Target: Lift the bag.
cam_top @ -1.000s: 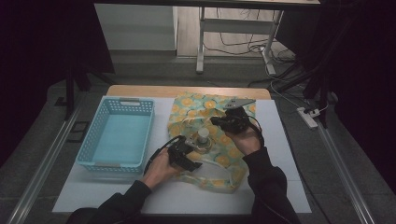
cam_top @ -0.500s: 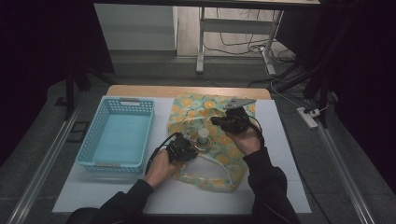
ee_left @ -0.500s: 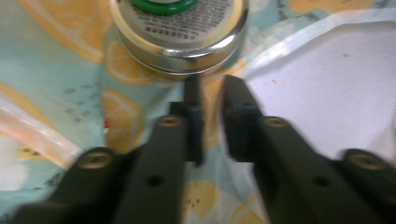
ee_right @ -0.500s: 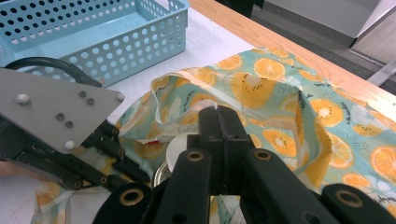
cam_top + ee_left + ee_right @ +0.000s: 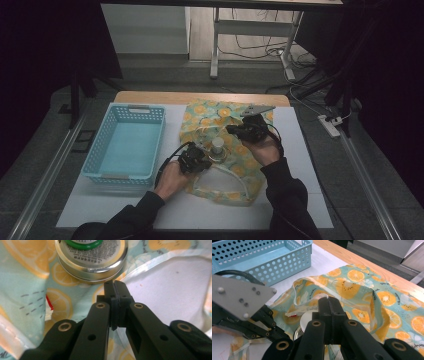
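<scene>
Thin, crinkled cloth printed with orange slices makes up the bag lying on the white worktop, its mouth lifted open around a round metal tin with a green-ringed, printed top that sits on the fabric. Left hand-held gripper has just been closing and its black jaws now pinch what looks like the bag's pale hem just beside the tin, while the right hand-held gripper is clamped on the bag's raised rim. Perforated turquoise plastic forms the rectangular basket left of the bag, with nothing inside.
</scene>
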A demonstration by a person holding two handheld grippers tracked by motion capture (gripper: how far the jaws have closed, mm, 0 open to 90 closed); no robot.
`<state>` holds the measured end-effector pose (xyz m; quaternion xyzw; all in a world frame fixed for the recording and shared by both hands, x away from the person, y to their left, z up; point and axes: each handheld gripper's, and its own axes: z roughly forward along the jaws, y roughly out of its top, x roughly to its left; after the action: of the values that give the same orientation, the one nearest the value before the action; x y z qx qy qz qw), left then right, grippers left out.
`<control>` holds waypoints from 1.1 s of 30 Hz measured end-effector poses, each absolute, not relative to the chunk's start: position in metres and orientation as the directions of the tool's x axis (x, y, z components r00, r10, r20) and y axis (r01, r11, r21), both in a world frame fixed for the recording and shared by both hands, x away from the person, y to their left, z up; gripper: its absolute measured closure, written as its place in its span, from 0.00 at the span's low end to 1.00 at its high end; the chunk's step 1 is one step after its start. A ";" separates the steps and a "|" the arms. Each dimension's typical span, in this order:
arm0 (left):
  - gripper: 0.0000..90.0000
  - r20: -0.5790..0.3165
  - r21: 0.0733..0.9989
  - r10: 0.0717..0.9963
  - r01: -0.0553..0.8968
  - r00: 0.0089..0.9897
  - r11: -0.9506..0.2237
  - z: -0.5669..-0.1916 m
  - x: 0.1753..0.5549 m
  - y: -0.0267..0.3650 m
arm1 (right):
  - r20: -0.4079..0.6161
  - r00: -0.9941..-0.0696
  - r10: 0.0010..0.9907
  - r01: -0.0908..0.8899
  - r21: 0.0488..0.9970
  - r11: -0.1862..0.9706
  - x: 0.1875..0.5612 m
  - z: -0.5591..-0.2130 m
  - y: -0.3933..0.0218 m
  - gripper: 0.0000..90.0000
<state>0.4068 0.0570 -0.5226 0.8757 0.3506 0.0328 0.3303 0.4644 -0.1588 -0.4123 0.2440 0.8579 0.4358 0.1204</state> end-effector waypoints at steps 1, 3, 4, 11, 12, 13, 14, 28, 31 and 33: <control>1.00 -0.187 0.606 0.633 0.596 0.751 -0.528 -0.521 0.408 0.059 | 0.007 -0.852 0.523 0.315 0.806 0.501 0.464 -0.412 -0.158 1.00; 1.00 -0.205 0.604 0.635 0.606 0.745 -0.517 -0.517 0.408 0.060 | 0.007 -0.853 0.521 0.314 0.805 0.504 0.464 -0.412 -0.158 1.00; 1.00 -0.207 0.606 0.632 0.605 0.747 -0.516 -0.515 0.408 0.060 | 0.010 -0.853 0.521 0.317 0.804 0.504 0.464 -0.412 -0.157 1.00; 1.00 -0.229 0.625 0.613 0.597 0.756 -0.503 -0.501 0.407 0.060 | 0.003 -0.858 0.514 0.307 0.805 0.508 0.463 -0.407 -0.155 1.00; 1.00 -0.232 0.628 0.609 0.595 0.758 -0.501 -0.499 0.408 0.062 | 0.003 -0.858 0.513 0.307 0.804 0.509 0.463 -0.406 -0.155 1.00; 1.00 -0.236 0.634 0.608 0.595 0.758 -0.495 -0.496 0.408 0.062 | 0.005 -0.859 0.512 0.307 0.805 0.507 0.463 -0.405 -0.155 1.00; 1.00 -0.239 0.636 0.606 0.594 0.759 -0.492 -0.494 0.408 0.063 | 0.006 -0.859 0.512 0.308 0.805 0.507 0.464 -0.404 -0.155 1.00; 1.00 -0.335 0.675 0.566 0.611 0.753 -0.414 -0.457 0.418 0.080 | 0.014 -0.866 0.499 0.314 0.793 0.522 0.473 -0.389 -0.148 1.00; 1.00 -0.340 0.678 0.565 0.612 0.752 -0.407 -0.448 0.421 0.083 | 0.008 -0.867 0.498 0.312 0.788 0.531 0.474 -0.385 -0.147 1.00; 1.00 -0.340 0.682 0.561 0.608 0.755 -0.405 -0.442 0.423 0.085 | 0.005 -0.866 0.499 0.311 0.787 0.532 0.475 -0.382 -0.148 1.00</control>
<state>0.4226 0.0848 -0.4416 0.8378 0.3488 -0.0284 0.4191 0.4745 -0.1477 -0.3818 0.2333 0.8682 0.4236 0.1111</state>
